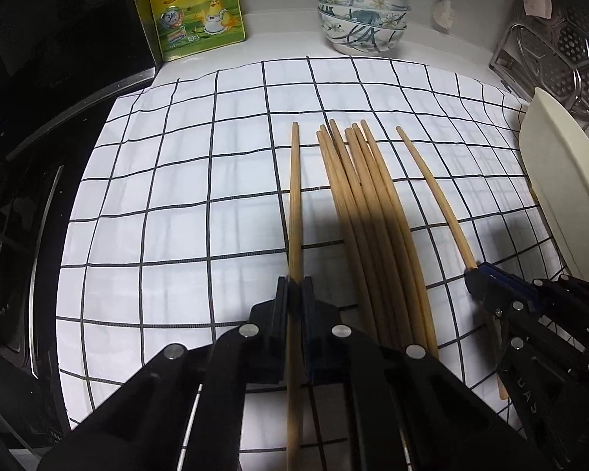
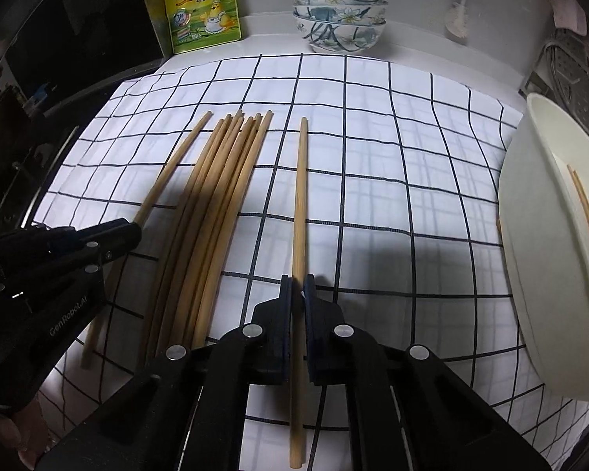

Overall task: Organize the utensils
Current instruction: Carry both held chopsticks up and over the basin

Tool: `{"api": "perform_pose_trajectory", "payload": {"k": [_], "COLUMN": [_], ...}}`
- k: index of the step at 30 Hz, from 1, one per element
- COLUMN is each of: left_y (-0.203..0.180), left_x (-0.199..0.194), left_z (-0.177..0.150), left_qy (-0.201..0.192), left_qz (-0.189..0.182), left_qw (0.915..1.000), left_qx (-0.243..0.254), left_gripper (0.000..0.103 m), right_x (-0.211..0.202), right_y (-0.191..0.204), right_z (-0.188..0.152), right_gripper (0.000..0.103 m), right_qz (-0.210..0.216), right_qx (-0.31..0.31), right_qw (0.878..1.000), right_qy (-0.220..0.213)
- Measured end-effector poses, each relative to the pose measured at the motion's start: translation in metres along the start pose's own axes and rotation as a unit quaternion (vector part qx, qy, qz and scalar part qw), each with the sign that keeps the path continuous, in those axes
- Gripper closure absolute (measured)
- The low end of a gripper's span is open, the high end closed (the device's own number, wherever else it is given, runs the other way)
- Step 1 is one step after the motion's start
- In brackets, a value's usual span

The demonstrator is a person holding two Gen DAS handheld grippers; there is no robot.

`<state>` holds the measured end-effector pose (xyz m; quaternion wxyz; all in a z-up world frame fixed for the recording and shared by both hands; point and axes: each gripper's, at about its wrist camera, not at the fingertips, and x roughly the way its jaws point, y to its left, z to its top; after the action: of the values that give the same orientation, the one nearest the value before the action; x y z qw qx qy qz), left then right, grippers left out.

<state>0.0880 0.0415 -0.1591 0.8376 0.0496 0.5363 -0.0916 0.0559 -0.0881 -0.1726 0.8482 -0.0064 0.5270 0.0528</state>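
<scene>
white cloth with a dark blue grid (image 1: 176,235) covers the counter, lit bright at the middle and dim at the edges. the left gripper (image 1: 294,286) is clamped shut on one pale wooden chopstick (image 1: 294,196) lying left of the bundle, and the right gripper (image 2: 297,282) is pinched closed on another single wooden chopstick (image 2: 300,196) lying right of it. each stick runs near to far, straight along its gripper's fingers, so a lift looks like the next call. between the two grippers lies the loose bundle of wooden chopsticks (image 1: 361,204), flat on the cloth on the same near-to-far line. on the right edge sits a cream oval plastic tub (image 2: 530,235) with what looks like a chopstick or two already inside; the right hand is nearer it. at the far side stand stacked blue-flowered ceramic bowls (image 1: 363,15) and a yellow seasoning pouch (image 1: 194,11); a dark stove (image 1: 39,196) flanks the left, a metal rack (image 1: 569,59) the far right.
</scene>
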Motion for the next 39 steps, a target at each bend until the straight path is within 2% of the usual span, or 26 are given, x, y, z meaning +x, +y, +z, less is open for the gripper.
{"api": "perform_pose_trajectory", "payload": {"k": [3,8,17,22,27,39], "left_y": [0.003,0.004,-0.004,-0.016,-0.043,-0.160], "left_x": [-0.004,-0.022,-0.066,-0.090,-0.107,-0.122], "left_z": [0.002,0.009,0.029,0.042,0.053,0.085], "left_qy": [0.004,-0.011,-0.051,-0.073,-0.090,-0.115], "left_qz": [-0.005,-0.010,-0.008,-0.006,-0.013,-0.080], "left_qw": [1.0000,0.9998,0.9983,0.9968,0.9955,0.9896], "left_qx": [-0.007,-0.011,-0.025,-0.032,-0.025,0.031], "left_gripper": [0.096,0.096,0.096,0.096,0.096,0.096], "right_x": [-0.004,-0.021,-0.071,-0.099,-0.124,-0.153], "right_y": [-0.006,-0.014,-0.020,-0.039,-0.076,-0.204], "right_z": [0.000,0.006,0.019,0.026,0.029,0.014], "right_gripper": [0.097,0.097,0.097,0.097,0.097,0.097], "right_qz": [0.011,0.030,0.069,0.083,0.073,0.020], "right_qx": [0.016,0.036,0.036,0.040,0.052,0.111], "right_qw": [1.000,0.999,0.996,0.993,0.991,0.986], "right_qy": [0.000,-0.008,-0.048,-0.073,-0.099,-0.123]}}
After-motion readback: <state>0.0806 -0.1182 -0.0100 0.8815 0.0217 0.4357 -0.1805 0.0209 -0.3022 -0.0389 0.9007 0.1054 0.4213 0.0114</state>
